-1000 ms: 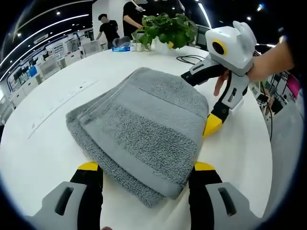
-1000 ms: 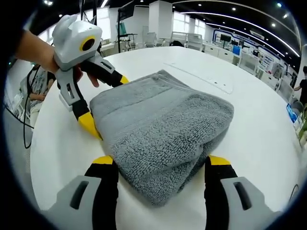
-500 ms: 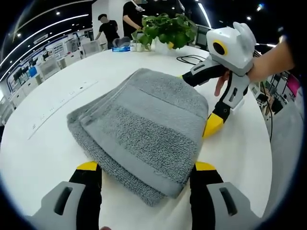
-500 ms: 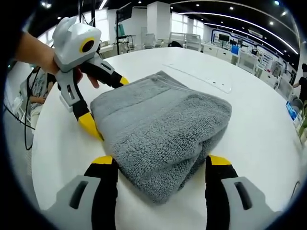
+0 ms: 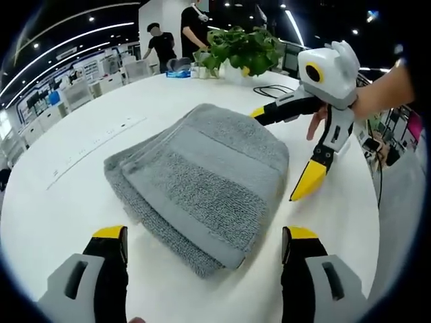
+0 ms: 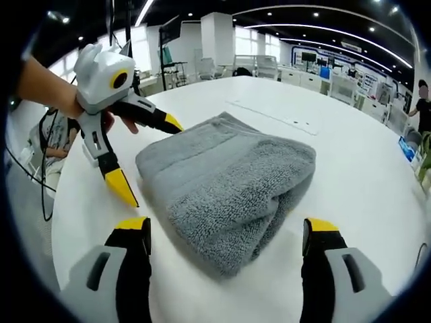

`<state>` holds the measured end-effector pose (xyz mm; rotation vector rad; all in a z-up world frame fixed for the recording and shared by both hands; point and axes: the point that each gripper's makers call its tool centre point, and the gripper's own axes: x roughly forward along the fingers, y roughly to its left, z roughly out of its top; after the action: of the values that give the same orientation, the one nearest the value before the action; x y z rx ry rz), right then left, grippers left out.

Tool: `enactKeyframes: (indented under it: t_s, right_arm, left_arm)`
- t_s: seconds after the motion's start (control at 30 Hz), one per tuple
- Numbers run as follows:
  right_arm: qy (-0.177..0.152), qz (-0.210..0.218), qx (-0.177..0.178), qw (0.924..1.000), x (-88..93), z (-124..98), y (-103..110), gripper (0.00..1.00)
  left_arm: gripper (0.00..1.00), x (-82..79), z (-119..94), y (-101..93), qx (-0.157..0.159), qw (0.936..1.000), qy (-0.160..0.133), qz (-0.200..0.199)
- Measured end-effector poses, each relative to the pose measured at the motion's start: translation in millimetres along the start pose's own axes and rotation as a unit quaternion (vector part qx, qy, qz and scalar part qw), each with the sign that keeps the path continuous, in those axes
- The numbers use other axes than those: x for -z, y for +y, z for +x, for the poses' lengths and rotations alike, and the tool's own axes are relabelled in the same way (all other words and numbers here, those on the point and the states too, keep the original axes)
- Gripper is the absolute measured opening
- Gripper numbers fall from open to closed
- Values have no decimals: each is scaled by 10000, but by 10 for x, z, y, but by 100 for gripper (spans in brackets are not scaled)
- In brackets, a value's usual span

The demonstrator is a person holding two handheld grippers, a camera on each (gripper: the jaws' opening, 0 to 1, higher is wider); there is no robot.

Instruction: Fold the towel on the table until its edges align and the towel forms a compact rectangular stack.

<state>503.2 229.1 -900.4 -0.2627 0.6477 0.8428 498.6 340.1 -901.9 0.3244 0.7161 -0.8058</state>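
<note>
- Currently the left claw [image 5: 204,242] is hanging over the white counter [image 5: 60,208] with its jaws spread wide, gripping nothing.
- Just ahead of its yellow tips, the grey towel [image 5: 202,178] is lying folded into a thick rectangular stack, clear of both jaws.
- Beyond the towel, to the right, the right claw [image 5: 286,151] is hovering with its jaws apart, a hand [image 5: 363,101] holding it.
- Far past the towel, a potted plant [image 5: 246,47] is standing on the counter, with people behind it.
- Seen from the right gripper view, the right claw [image 6: 225,232] is gaping open, and the towel [image 6: 225,182] is sitting between and just ahead of its tips.
- To the towel's left, the left claw [image 6: 145,158] is hanging open just beside it.
</note>
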Motion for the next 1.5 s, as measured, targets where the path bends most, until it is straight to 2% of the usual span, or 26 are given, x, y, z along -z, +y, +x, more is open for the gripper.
enactKeyframes:
  t_s: [0.1, 0.7, 1.27, 1.5]
  right_arm:
    - [-39, 38, -1, 10000, 7, -15, -13, 99]
    - [-221, 59, 69, 9997, -81, -222, 30, 99]
    - [-350, 76, 148, 9992, -111, -436, 127, 99]
    - [-471, 106, 180, 9987, -147, -597, 213, 99]
  left_arm:
    - [99, 5, -46, 11, -67, 10000, 32, 30]
    - [99, -92, -317, -82, -209, 9996, -207, -3]
    - [99, -118, -561, -246, -297, 9991, -296, -60]
    - [99, -176, -672, -360, -349, 9985, -425, -33]
